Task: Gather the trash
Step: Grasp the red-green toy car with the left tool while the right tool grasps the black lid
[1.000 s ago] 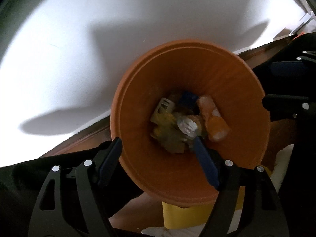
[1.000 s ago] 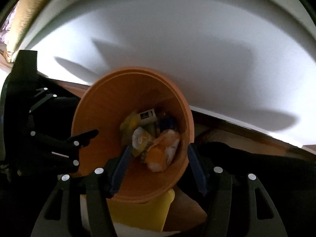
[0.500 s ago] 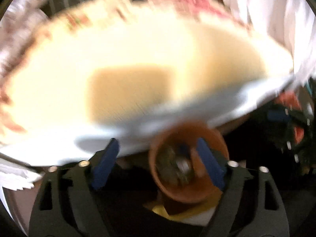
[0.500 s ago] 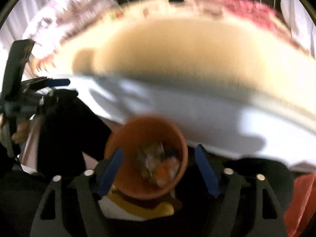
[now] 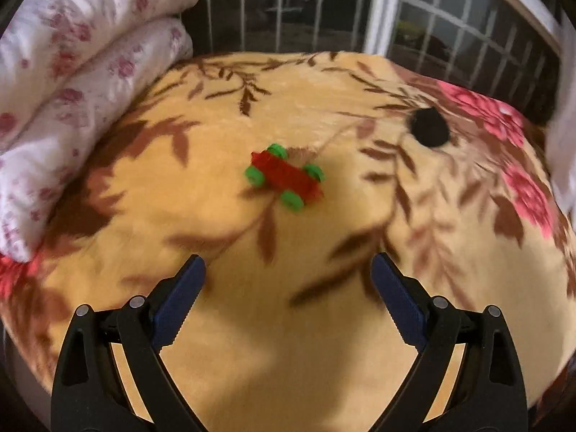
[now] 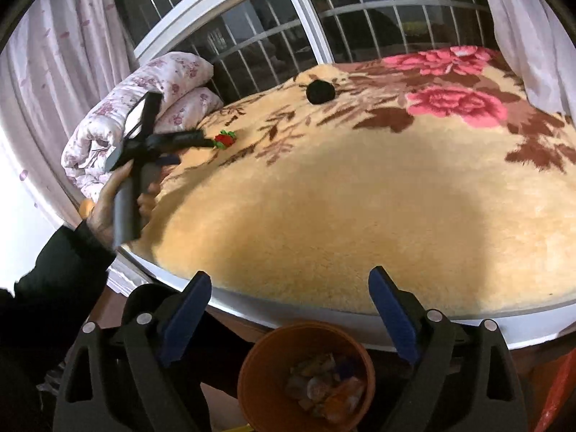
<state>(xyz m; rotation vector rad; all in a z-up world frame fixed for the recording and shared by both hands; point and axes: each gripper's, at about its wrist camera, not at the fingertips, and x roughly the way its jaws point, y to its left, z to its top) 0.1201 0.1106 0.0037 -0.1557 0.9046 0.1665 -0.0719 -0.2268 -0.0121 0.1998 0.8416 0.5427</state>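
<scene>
An orange bin (image 6: pixel 273 363) holding several pieces of trash stands on the floor below the bed's edge, under my right gripper (image 6: pixel 289 279). Its jaws are opening and nothing is between them. My left gripper (image 5: pixel 288 266) hangs over the yellow floral blanket (image 5: pixel 288 352), jaws opening and empty. Ahead of it on the blanket lies a small red toy car with green wheels (image 5: pixel 284 178). A black round object (image 5: pixel 430 129) lies farther back right. The right wrist view shows the left gripper (image 6: pixel 192 149) held by a hand, just short of the toy (image 6: pixel 225 139).
A folded floral quilt (image 5: pixel 72 90) is piled at the bed's left side. A barred window (image 6: pixel 273 36) and curtains (image 6: pixel 522 28) stand behind the bed. The bed's white edge (image 6: pixel 468 327) runs above the bin. A dark sleeve (image 6: pixel 61 270) is at lower left.
Both grippers rose from just above the bin's mouth to above the bed and their jaws widened. The bin left the left wrist view; the toy and blanket came into sight.
</scene>
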